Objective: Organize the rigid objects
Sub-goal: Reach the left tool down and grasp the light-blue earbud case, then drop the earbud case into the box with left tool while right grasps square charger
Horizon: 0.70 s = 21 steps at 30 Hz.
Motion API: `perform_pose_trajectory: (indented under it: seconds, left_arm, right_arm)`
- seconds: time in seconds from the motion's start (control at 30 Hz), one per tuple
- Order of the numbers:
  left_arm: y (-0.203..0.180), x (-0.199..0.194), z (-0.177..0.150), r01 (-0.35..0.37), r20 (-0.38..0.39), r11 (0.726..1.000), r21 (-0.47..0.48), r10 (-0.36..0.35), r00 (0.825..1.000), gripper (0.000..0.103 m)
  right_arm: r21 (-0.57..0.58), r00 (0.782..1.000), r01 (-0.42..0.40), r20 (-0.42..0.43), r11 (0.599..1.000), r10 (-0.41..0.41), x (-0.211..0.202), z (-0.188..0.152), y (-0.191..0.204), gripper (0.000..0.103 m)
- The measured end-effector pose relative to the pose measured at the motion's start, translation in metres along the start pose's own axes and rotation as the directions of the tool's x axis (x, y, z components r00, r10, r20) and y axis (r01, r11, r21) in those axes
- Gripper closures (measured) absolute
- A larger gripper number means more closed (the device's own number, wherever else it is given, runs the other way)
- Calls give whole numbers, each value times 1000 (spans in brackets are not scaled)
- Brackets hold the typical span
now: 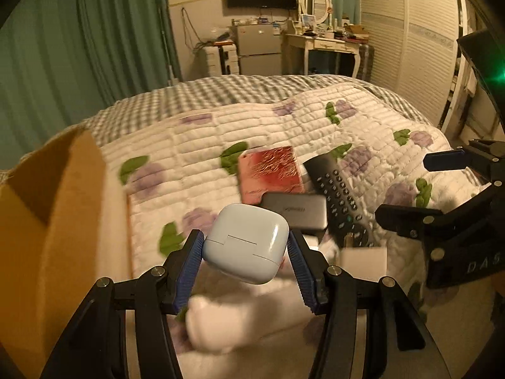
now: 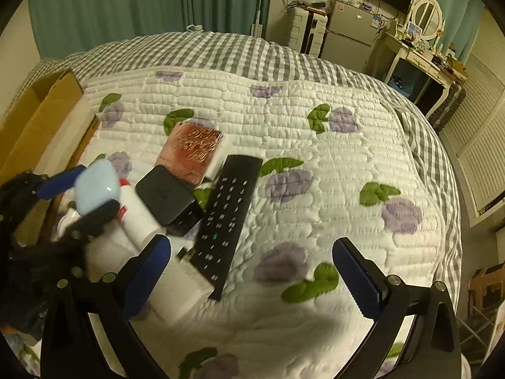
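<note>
My left tool (image 1: pixel 244 249): clamped on light-blue earbud case (image 1: pixel 245 248), held above bed near cardboard box (image 1: pixel 47 221); right tool (image 2: pixel 251 267) apart, empty, over remote (image 2: pixel 227 218); risk: smooth rounded case w/ edge-only pinch could slip out.

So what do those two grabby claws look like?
Both tools are black, with angular jointed arms and round silver bolts. Each finger has a ridged blue pad inside. The left tool and right tool look the same. The right one has pale letters reading "DAS" on its side.
</note>
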<state>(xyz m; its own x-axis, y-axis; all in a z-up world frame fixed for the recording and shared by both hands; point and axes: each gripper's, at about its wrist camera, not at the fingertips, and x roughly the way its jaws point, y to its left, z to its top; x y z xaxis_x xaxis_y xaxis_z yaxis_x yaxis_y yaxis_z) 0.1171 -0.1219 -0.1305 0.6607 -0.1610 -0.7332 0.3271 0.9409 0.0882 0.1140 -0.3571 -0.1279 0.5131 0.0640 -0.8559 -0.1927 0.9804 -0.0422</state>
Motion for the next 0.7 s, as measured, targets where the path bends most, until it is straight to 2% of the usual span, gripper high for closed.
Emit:
perform_pose_trajectory:
  seconds: [0.13, 0.27, 0.4, 0.6, 0.7]
  left_arm:
    - [7, -19, -12, -10, 11, 1000, -27, 10, 1000, 48]
    - [11, -30, -26, -31, 3, 999, -43, 32, 999, 48]
    - [4, -31, -38, -80, 2, 997, -6, 80, 997, 48]
    - [4, -30, -41, -69, -5, 998, -9, 69, 998, 48]
    - [4, -32, -41, -65, -5, 998, -12, 65, 998, 48]
  right_arm:
    - [-3, 1000, -23, -12, 1000, 23, -6, -9, 11, 0]
    - [-81, 999, -35, -33, 996, 32, -7, -19, 35, 0]
    - [-165, 996, -47, -83, 985, 34, 3, -28, 57, 0]
    - [-201, 989, -57, -145, 978, 28, 21, -34, 64, 2]
    - [-232, 984, -69, -176, 970, 28, 34, -35, 72, 8]
